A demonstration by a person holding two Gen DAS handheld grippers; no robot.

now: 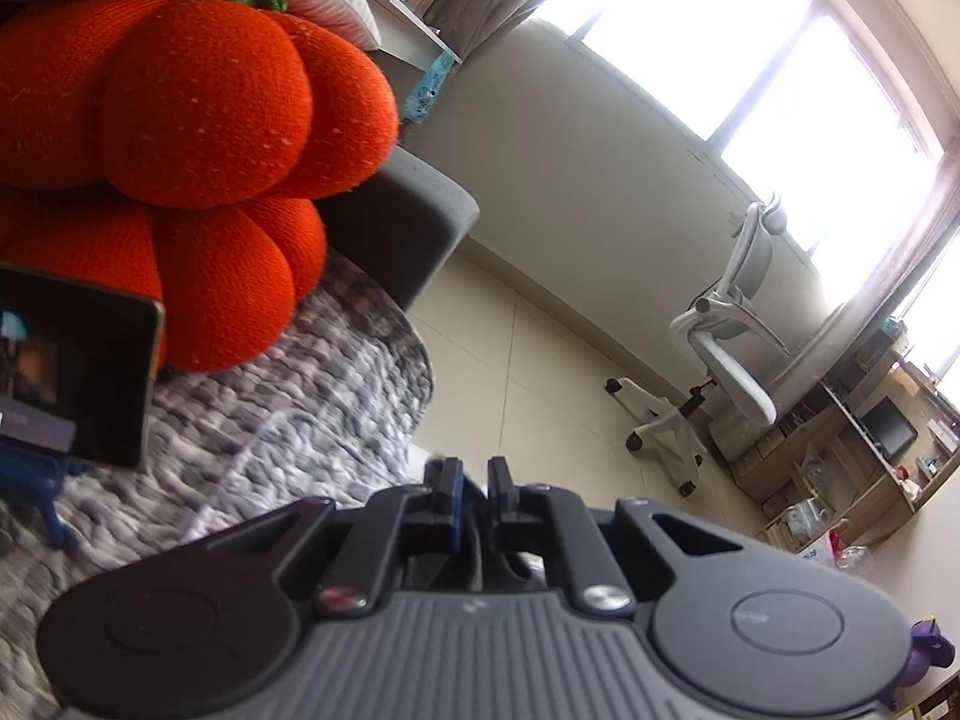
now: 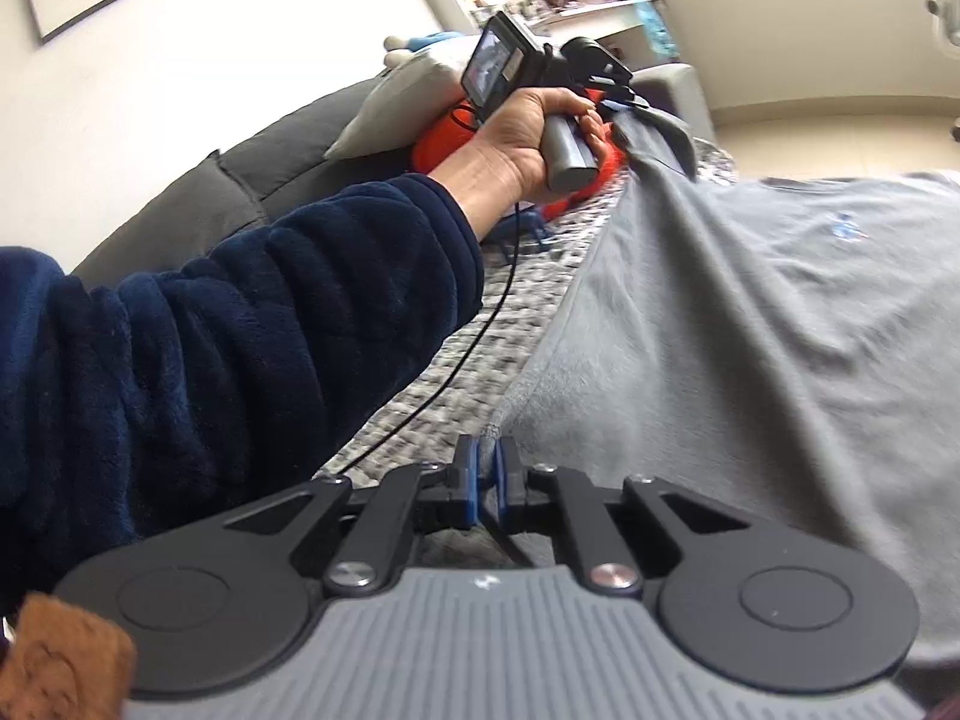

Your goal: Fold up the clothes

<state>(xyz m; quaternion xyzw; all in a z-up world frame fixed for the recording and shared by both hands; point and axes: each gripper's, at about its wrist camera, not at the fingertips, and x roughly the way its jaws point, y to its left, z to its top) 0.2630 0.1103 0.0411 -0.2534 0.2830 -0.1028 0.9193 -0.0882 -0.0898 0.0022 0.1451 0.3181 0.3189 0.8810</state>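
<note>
Grey shirt [image 2: 750, 312] lies spread over the knitted blanket [image 2: 456, 360]. Right hand-held gripper [image 2: 486, 462] pinches its near edge; left hand-held gripper [image 2: 624, 120] pinches its far corner.

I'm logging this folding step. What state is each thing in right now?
Grey shirt: partly lifted, stretched between both grippers.
Right gripper: shut on the shirt's edge.
Left gripper: shut on a shirt corner, held up by a hand.
Orange pumpkin cushion: resting on the sofa.
Patterned blanket: spread flat under the shirt.
</note>
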